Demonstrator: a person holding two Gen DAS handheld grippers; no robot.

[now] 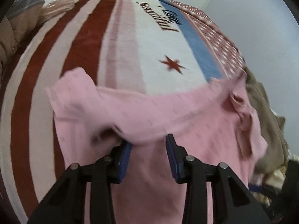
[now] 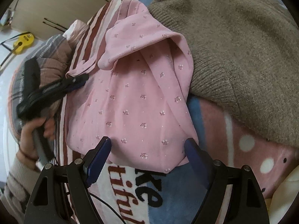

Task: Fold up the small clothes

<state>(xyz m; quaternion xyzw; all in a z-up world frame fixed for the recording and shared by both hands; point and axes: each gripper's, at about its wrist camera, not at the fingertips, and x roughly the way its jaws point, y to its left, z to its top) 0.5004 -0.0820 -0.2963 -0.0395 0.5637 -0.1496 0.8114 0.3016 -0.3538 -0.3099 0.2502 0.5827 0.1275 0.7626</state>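
Observation:
A pink floral garment [image 1: 168, 112] lies crumpled on a striped blanket [image 1: 149, 46]. In the left wrist view my left gripper [image 1: 149, 145] stands low over it, jaws narrowed around a raised fold of the pink cloth. The cloth drapes over the left pad [image 1: 125, 153], and a gap still shows beside the right pad. The right wrist view shows the same gripper [image 2: 78, 82] at the sleeve on the garment's [image 2: 134, 97] left side, held by a person's hand [image 2: 37, 128]. My right gripper [image 2: 147, 149] is open wide, its fingers straddling the near hem without pinching it.
A brown knitted sweater [image 2: 233, 46] lies against the pink garment's right side and shows again [image 1: 261, 97] at the bed's edge. Padded bedding [image 2: 56, 59] is piled at the left. A yellow toy guitar [image 2: 23, 41] lies on the floor beyond.

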